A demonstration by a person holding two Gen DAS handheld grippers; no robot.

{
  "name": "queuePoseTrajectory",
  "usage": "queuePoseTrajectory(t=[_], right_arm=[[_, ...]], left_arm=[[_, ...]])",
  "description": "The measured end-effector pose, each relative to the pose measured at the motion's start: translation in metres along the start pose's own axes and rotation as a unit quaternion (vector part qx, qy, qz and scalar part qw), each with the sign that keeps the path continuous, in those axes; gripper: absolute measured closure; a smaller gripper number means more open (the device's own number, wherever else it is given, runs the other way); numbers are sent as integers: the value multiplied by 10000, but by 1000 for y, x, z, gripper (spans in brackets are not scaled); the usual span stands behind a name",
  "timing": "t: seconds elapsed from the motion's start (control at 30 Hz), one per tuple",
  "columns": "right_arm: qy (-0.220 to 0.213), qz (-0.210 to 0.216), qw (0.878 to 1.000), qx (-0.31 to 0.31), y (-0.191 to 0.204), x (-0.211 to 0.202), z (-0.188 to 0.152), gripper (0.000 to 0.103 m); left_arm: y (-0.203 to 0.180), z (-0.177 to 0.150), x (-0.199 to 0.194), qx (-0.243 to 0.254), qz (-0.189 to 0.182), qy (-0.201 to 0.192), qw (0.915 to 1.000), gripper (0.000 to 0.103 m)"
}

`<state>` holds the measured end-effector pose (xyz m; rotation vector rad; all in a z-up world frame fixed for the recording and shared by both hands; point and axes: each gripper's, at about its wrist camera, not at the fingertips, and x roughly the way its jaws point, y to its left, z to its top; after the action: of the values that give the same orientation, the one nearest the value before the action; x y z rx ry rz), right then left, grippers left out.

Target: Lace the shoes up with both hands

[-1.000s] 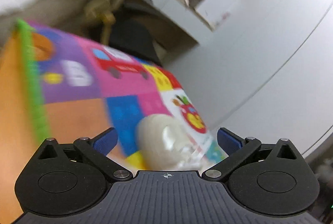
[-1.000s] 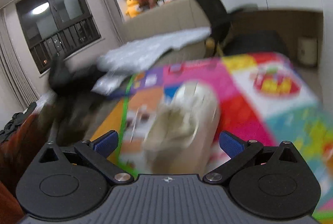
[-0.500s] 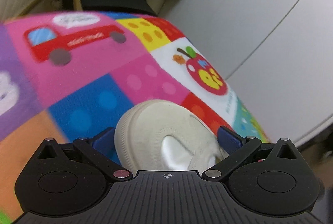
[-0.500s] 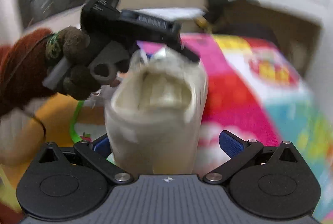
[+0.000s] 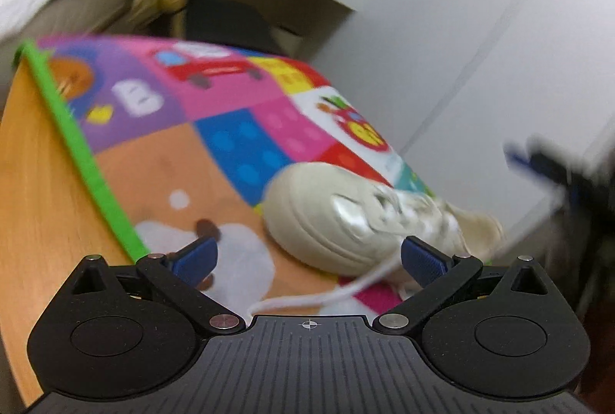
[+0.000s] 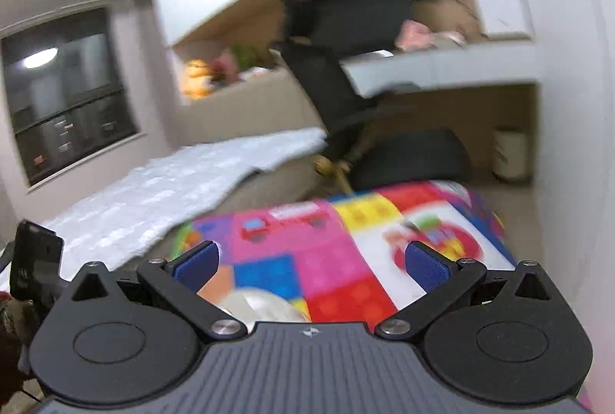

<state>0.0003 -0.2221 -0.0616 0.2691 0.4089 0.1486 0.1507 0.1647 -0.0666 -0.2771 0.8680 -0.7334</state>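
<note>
1. A cream shoe (image 5: 346,221) lies on its side on the colourful play mat (image 5: 230,129), toe toward the mat's green edge.
2. A white lace (image 5: 326,293) trails from the shoe toward the left gripper (image 5: 307,256) — fingers apart, apparently holding nothing.
3. The right gripper (image 6: 311,264) hangs above the shoe — fingers apart, empty.

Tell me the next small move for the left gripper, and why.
Probably ease the left gripper down and close on the loose white lace. Its jaws stand open and empty, and the lace trails from the shoe across the mat right between them.
</note>
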Motion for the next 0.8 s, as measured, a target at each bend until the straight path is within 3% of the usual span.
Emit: queuePoseTrajectory(t=[0.1, 0.17, 0.27, 0.33, 0.37, 0.43, 0.53, 0.63, 0.7, 0.8], right_arm=[[193, -310, 9924, 1178, -27, -10, -32, 0], [358, -328, 9748, 2177, -47, -11, -56, 0], [604, -247, 9399, 3352, -66, 6, -92, 0], [633, -64, 9264, 3712, -66, 15, -109, 0], [710, 20, 9253, 3726, -63, 23, -110, 0], [875, 9, 9331, 3489, -54, 39, -106, 0], [1177, -221, 9540, 2748, -37, 62, -87, 0], [1276, 178, 9734, 1893, -21, 86, -64, 0], [1268, 450, 9837, 1189, -7, 99, -48, 0], [1003, -76, 9946, -244, 31, 111, -38, 0]], left_arm=[[11, 15, 32, -697, -192, 45, 9974, 0], [15, 23, 55, -1057, -273, 108, 9940, 0], [5, 28, 92, -869, 80, 208, 9960, 0], [-4, 29, 104, -604, 247, 159, 9977, 0], [-9, 29, 107, -463, 259, 106, 9985, 0], [-15, 28, 110, -426, -115, 274, 9986, 0], [-26, 17, 92, -115, 241, -35, 9996, 0], [-23, 10, 57, -102, 412, -537, 9977, 0], [-13, 4, 39, -401, 544, -776, 9947, 0], [-2, -13, 18, -718, 1164, -1271, 9824, 0]])
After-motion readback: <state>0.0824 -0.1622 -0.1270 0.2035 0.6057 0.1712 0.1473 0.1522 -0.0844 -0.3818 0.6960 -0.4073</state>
